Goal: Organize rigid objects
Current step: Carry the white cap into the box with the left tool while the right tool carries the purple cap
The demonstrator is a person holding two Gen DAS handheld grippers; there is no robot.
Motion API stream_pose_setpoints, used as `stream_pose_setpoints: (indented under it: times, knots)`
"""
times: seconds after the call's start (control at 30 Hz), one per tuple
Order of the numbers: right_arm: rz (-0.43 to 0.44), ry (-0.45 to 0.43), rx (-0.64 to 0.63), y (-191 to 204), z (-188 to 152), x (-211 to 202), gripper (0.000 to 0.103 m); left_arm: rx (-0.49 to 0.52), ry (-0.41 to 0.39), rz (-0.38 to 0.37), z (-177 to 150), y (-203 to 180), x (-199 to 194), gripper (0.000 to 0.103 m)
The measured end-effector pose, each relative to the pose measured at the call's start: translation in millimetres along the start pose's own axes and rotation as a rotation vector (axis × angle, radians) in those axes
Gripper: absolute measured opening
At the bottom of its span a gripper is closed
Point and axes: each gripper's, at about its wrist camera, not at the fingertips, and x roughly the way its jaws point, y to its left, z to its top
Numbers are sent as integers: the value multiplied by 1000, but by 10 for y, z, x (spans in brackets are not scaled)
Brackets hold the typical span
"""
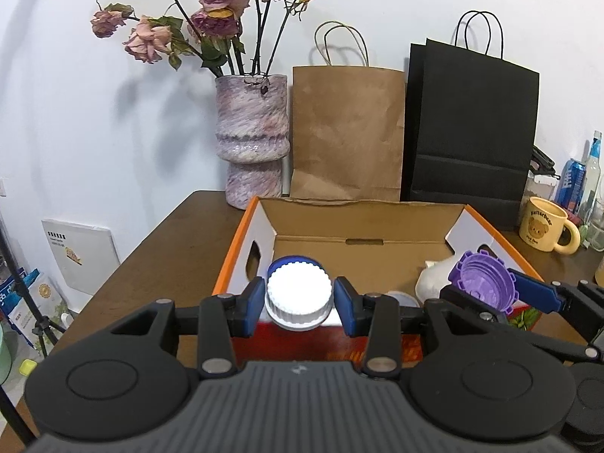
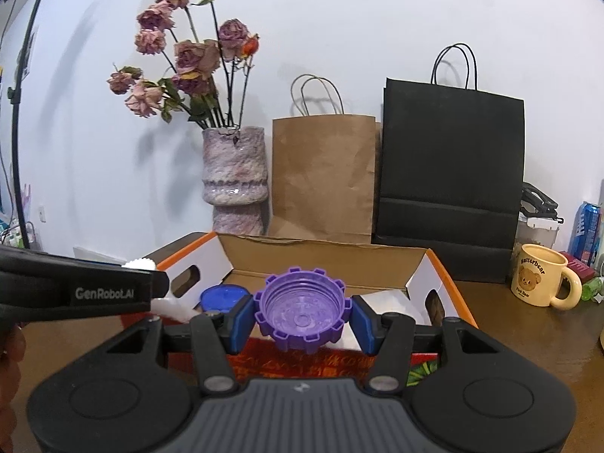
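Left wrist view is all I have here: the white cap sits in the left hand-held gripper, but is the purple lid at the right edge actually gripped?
Observer: Yes. In the right wrist view the purple lid sits squeezed between the blue pads of the right hand-held gripper.
Operator: Which way does it face?
Observer: Its open, threaded inside faces the right camera.
Operator: What lies in the box under my white cap?
Observer: A blue lid lies inside the cardboard box, near its left wall.
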Motion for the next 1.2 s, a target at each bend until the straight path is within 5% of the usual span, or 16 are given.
stream_pose_setpoints:
  times: [1.1,1.17,1.2]
  knots:
    - [-10,10,-23,-267,210,896,53,16,11,18,362,-95,876,42]
    - [-7,19,-21,-283,204,917,53,23,18,23,357,-101,900,46]
    - [-6,25,-18,-291,204,932,53,26,20,32,354,-103,910,60]
